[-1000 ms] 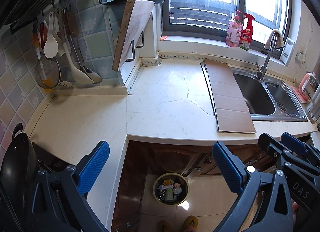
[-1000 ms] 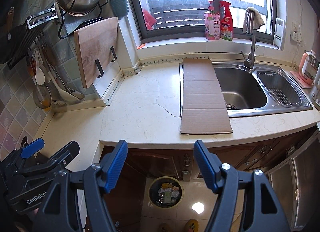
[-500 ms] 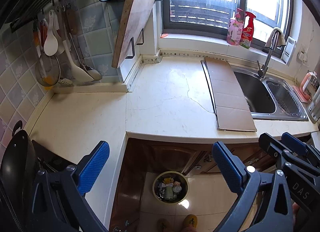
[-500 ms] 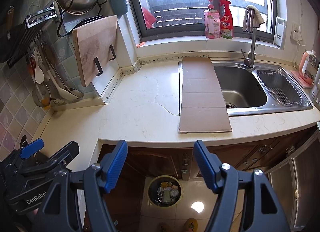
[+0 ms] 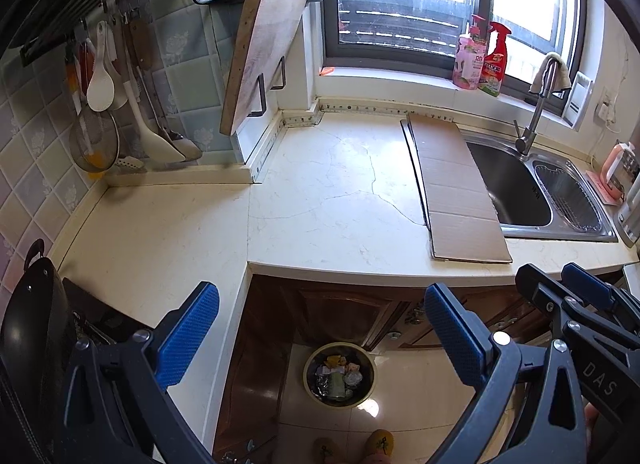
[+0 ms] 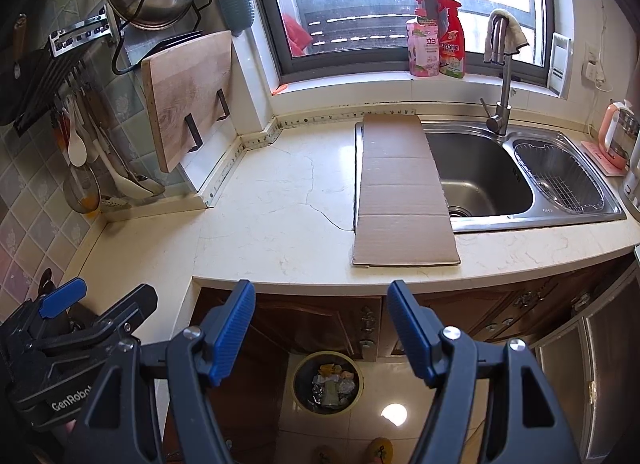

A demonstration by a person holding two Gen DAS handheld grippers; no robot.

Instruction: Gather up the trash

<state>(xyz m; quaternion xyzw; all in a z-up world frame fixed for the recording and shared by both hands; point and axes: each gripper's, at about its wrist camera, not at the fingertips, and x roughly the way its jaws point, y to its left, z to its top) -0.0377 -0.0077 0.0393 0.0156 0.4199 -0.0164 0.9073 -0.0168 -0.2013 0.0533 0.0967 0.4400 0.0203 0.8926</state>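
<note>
A round yellow-rimmed trash bin [image 5: 339,375] [image 6: 327,382] stands on the tiled floor below the counter, holding wrappers and scraps. My left gripper [image 5: 320,320] hangs above it, open, with nothing between its blue pads. My right gripper [image 6: 320,316] is open too and empty, over the counter's front edge. A flat strip of brown cardboard [image 5: 456,187] [image 6: 404,191] lies on the cream counter [image 5: 332,199] [image 6: 280,215] beside the sink. Each gripper shows at the edge of the other's view.
A steel double sink [image 6: 520,175] with a tap sits right. A wooden cutting board [image 6: 188,95] leans on the tiled wall, utensils [image 5: 120,103] hang left, a black wok [image 5: 28,328] sits near left. Bottles [image 6: 436,39] stand on the sill. Slippered feet [image 5: 380,444] show below.
Both views have shifted slightly, the counter sitting a little higher in frame. Both grippers stay open and empty.
</note>
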